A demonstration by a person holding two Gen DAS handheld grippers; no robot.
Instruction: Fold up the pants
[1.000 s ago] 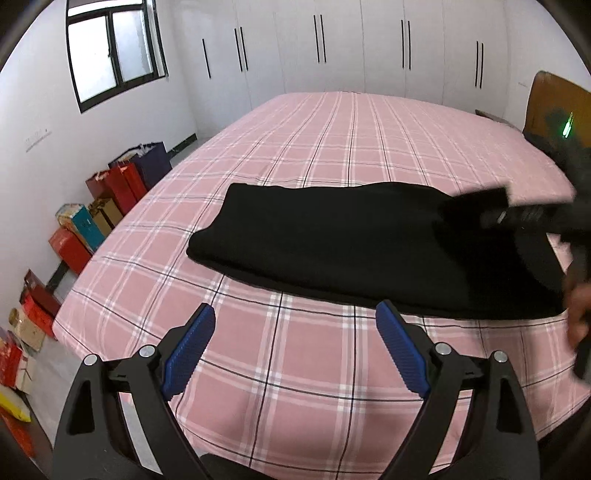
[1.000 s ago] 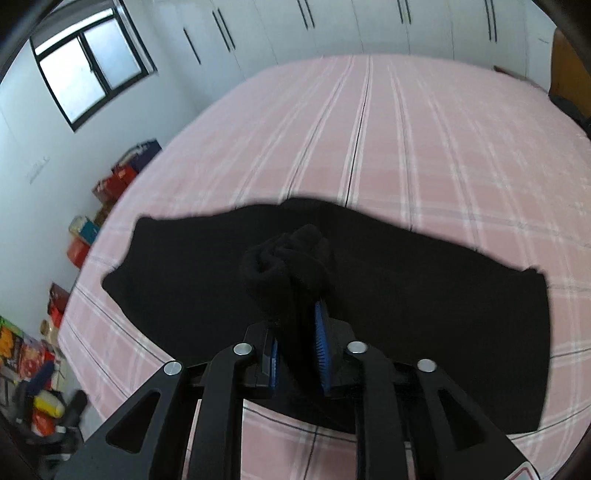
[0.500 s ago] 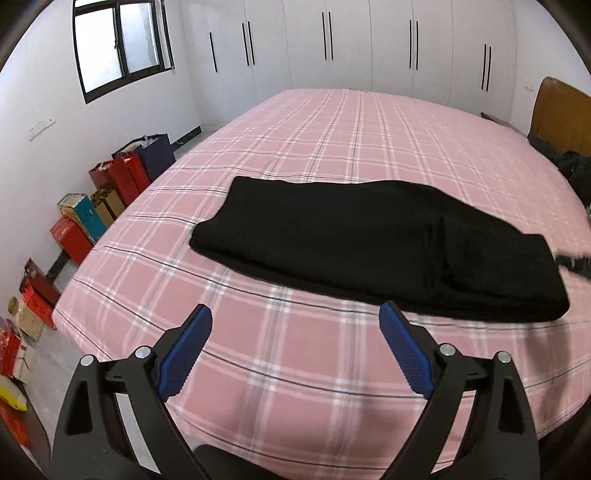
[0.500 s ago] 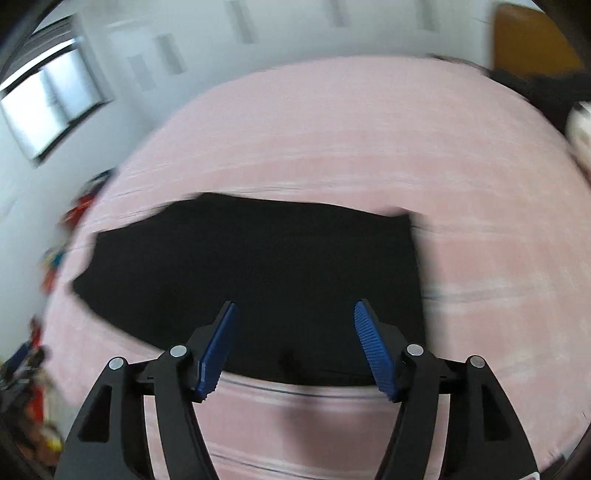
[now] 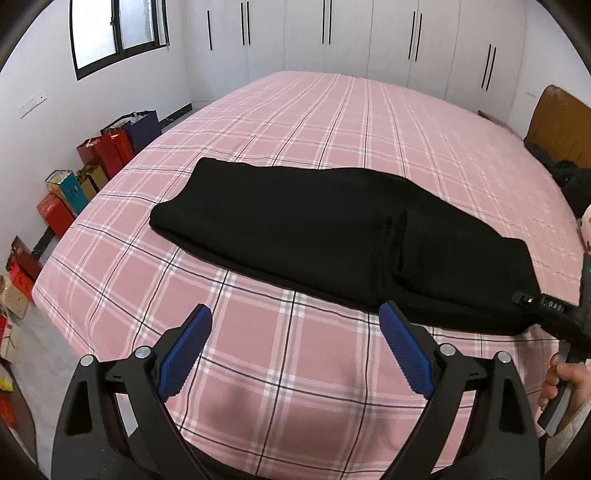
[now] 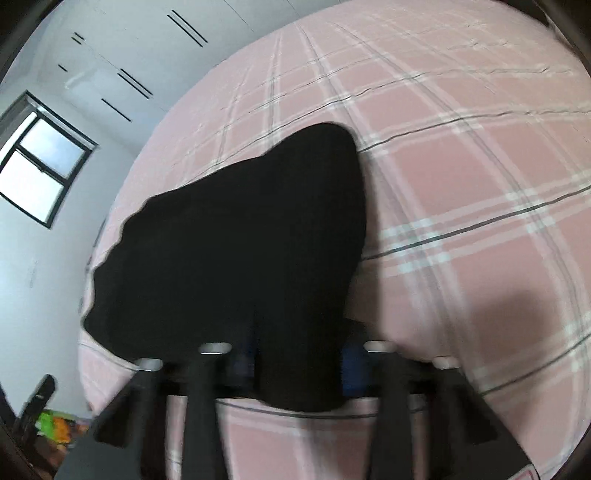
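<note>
**Right gripper closing on the pants' edge, left gripper spread wide over the bed**

Here we are at the bed (image 5: 332,122), pink plaid sheet stretched across it, and the black pants (image 5: 314,236) lie folded into a long flat band across the near half, one end toward the window side, the other toward the wooden headboard (image 5: 557,122).

The left gripper (image 5: 295,350) hangs over bare sheet just short of the pants' near edge, its blue fingers (image 5: 184,350) spread wide with nothing between them, only checked fabric below.

Over to the right gripper (image 6: 295,360): its view is blurred, but the near edge of the pants runs right down between its fingers (image 6: 351,363), and the jaws are closing in on that cloth. The blur hides whether the pads are pressing yet, so I cannot tell if the grip is made. From the left wrist view, the right gripper's black body sits at the pants' headboard-side corner, with the person's hand (image 5: 569,380) wrapped round its handle.

Along the wall by the window stand red and blue gift bags (image 5: 110,144) and boxes on the floor. White wardrobes (image 5: 332,33) line the far wall.
</note>
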